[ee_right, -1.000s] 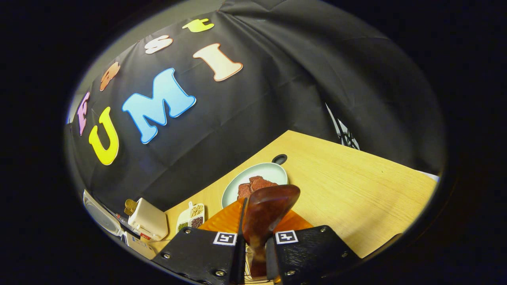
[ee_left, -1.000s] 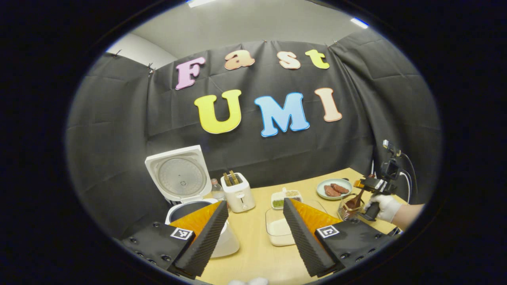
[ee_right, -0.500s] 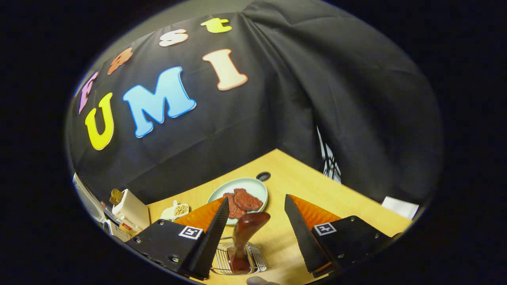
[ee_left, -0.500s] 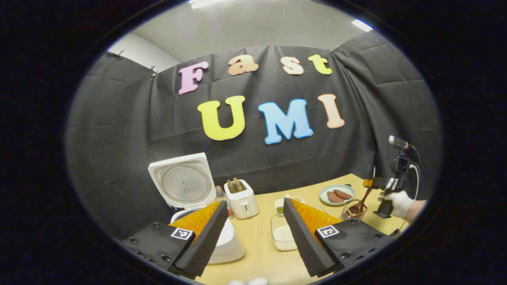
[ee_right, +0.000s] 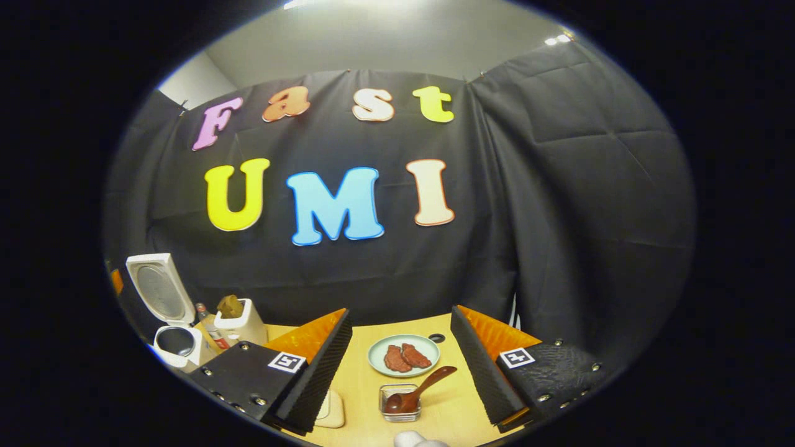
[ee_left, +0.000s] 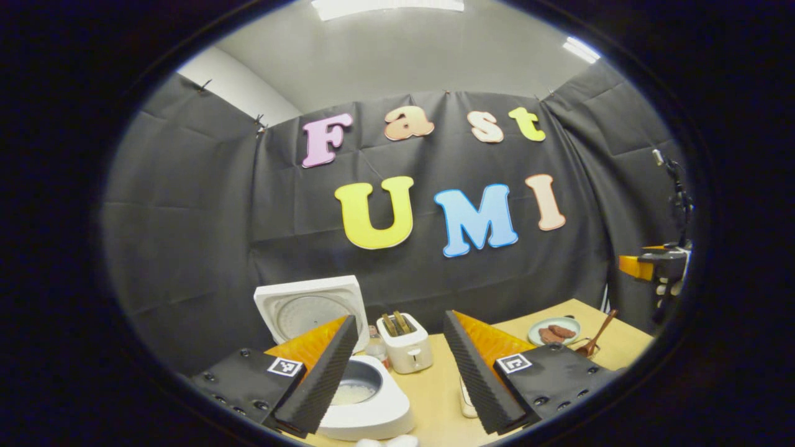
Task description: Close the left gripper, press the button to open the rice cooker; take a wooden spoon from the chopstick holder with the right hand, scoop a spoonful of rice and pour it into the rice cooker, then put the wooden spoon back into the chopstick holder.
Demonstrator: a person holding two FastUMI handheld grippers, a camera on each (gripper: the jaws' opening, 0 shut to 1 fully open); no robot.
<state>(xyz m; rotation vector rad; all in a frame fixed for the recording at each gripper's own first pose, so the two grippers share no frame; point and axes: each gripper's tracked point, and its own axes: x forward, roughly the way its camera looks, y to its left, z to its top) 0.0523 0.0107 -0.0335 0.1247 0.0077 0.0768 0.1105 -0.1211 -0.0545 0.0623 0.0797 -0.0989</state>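
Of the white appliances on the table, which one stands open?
The rice cooker: its lid is raised. The toaster beside it has no lid.

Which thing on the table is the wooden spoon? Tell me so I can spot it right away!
Find the round pale plate with dark red meat on the wooden table. Just in front of it stands a small wire holder. The wooden spoon leans in that holder, bowl down and handle slanting up to the right; it is the one long, glossy dark brown thing there.
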